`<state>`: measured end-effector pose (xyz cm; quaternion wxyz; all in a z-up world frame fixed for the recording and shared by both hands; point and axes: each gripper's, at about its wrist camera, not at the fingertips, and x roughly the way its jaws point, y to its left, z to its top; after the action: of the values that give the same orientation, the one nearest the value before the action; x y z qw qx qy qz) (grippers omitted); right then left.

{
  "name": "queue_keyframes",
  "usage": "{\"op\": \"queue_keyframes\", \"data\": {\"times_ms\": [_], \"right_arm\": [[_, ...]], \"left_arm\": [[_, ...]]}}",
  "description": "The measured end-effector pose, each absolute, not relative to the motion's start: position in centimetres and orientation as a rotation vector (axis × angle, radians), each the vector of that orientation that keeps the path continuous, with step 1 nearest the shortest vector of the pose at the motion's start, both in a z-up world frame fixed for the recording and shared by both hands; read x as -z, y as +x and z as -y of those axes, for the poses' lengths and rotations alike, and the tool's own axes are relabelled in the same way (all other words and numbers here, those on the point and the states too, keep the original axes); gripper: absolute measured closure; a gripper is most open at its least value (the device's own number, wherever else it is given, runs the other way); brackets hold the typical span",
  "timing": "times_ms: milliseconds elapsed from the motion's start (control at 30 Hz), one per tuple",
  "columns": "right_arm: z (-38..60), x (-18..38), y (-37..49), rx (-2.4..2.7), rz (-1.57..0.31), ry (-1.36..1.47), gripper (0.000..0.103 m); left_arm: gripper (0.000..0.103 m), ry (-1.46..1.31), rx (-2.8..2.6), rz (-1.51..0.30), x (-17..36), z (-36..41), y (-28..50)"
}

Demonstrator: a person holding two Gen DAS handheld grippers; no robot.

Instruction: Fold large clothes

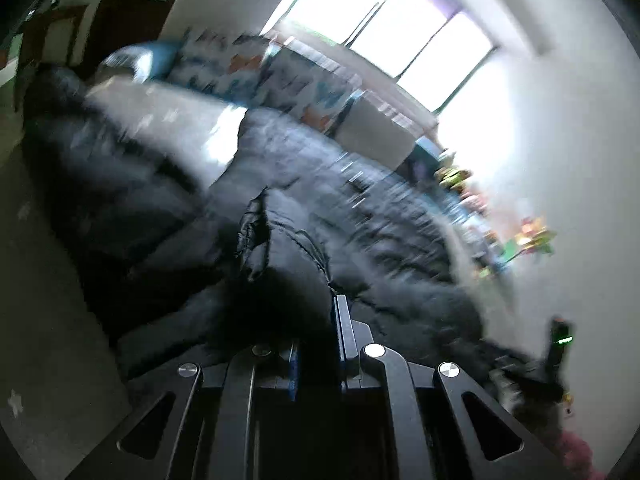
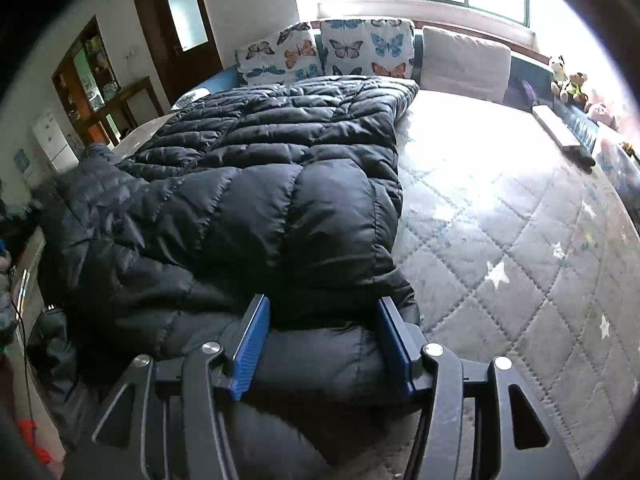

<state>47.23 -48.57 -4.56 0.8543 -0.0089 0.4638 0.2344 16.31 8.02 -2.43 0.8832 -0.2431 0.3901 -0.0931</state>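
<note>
A large black quilted down jacket (image 2: 256,168) lies spread on the grey quilted mattress (image 2: 500,248), its far end near the pillows. My right gripper (image 2: 320,320) is open, its blue pads on either side of the jacket's near edge, not closed on it. In the blurred, tilted left wrist view the jacket (image 1: 360,216) fills the middle. My left gripper (image 1: 332,320) is shut on a dark fold of the jacket, which bunches up in front of the jaws. The right gripper (image 1: 560,340) shows faintly at the lower right of that view.
Butterfly-print pillows (image 2: 328,52) and a grey cushion (image 2: 464,60) stand at the head under the window. Stuffed toys (image 2: 568,80) and a remote (image 2: 560,132) lie along the right side. A dark door (image 2: 176,28) and shelves (image 2: 88,76) are at the left.
</note>
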Motion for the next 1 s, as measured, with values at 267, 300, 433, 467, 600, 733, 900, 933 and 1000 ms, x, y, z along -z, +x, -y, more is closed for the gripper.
{"op": "queue_keyframes", "data": {"times_ms": [267,300,433,467,600,733,900,933,1000], "right_arm": [[47.2,-0.4,48.2,-0.515,-0.855,-0.048,0.043],[46.7,-0.2,48.6,-0.515,-0.858,-0.049,0.043],[44.9,4.2,50.7,-0.520,-0.978,-0.083,0.042],[44.6,5.2,50.7,-0.518,-0.986,-0.088,0.042],[44.4,4.9,49.9,-0.505,-0.946,-0.144,0.041],[44.6,4.8,50.2,-0.501,-0.965,-0.144,0.041],[44.4,5.1,49.8,-0.486,-0.954,-0.148,0.041],[44.4,5.1,49.8,-0.481,-0.955,-0.150,0.041],[44.4,5.1,49.8,-0.478,-0.956,-0.153,0.041]], "left_arm": [[0.088,-0.546,0.223,-0.884,4.7,-8.8,16.8],[0.088,-0.547,0.232,-0.885,4.6,-8.8,17.0],[0.086,-0.541,0.264,-0.901,4.0,-9.5,16.8],[0.085,-0.533,0.272,-0.908,3.8,-9.7,16.7],[0.085,-0.500,0.283,-0.919,3.2,-10.4,16.0],[0.083,-0.512,0.270,-0.924,2.7,-11.5,15.5],[0.082,-0.523,0.212,-0.895,1.6,-13.6,14.2],[0.082,-0.518,0.186,-0.884,1.1,-13.9,13.9],[0.082,-0.500,0.159,-0.846,-0.4,-14.4,13.3]]}}
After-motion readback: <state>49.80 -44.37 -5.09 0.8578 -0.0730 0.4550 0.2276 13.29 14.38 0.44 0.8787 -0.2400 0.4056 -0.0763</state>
